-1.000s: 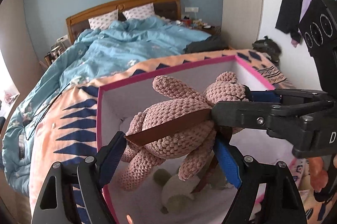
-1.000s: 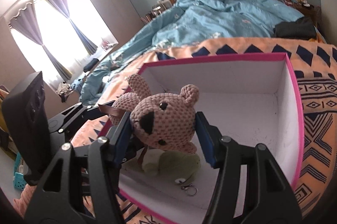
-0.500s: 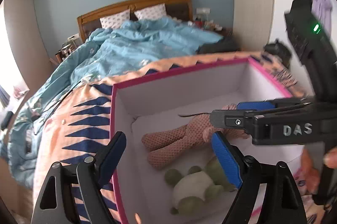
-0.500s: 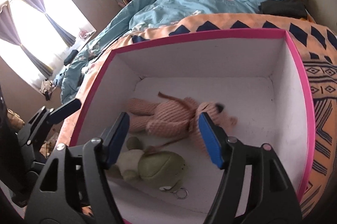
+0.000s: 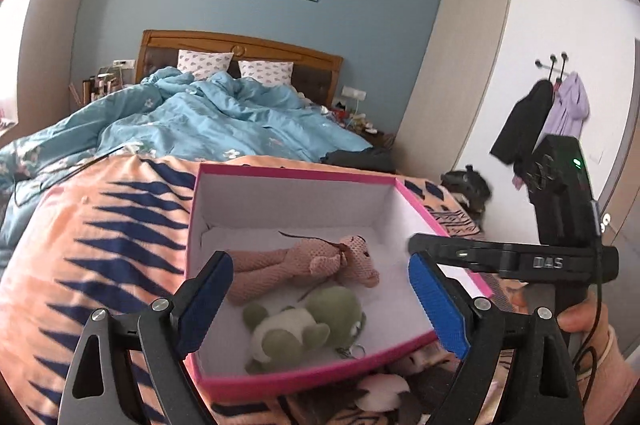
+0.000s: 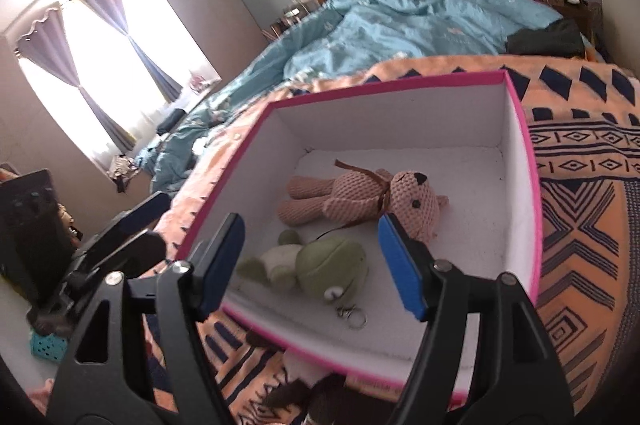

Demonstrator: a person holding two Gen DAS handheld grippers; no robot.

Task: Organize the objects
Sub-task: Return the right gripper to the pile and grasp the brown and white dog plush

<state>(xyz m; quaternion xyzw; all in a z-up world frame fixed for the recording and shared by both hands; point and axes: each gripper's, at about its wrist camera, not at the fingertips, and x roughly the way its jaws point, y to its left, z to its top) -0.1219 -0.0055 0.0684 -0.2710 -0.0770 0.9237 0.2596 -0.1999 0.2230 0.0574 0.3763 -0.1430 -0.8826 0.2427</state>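
**Knitted bear and frog plush lie in the pink box, both tongs wide and empty**

Pink knitted teddy bear (image 5: 308,265) lies on its side on the white floor of the pink-edged box (image 5: 304,174), ahead of the left tongs (image 5: 320,301) and between their two blue pads. A brown ribbon is tied at its neck, and one end trails across the box floor. A green frog plush (image 5: 308,329) lies just beside the bear, nearer to the left tongs, with a metal key ring (image 6: 354,317) at its head end.

The left tongs stand wide apart and hold nothing. The right tongs (image 6: 312,261) are wide too and empty; from their own camera the bear (image 6: 360,199) lies ahead, its head just past the right-hand blue pad, and the frog (image 6: 320,265) sits between the pads, closer in. In the left wrist view the right tongs (image 5: 436,251) reach in from the right over the box's rim, gripped by the person's right hand (image 5: 588,321).

The box (image 6: 520,113) rests on an orange blanket with dark blue patterns (image 5: 100,245), spread over the foot of the bed. Beyond it, farther from both tongs, lies a rumpled light blue duvet (image 5: 208,121), then two patterned pillows and a wooden headboard (image 5: 240,45). Another soft toy (image 5: 380,389), partly hidden, lies on the blanket just below the box's near wall.
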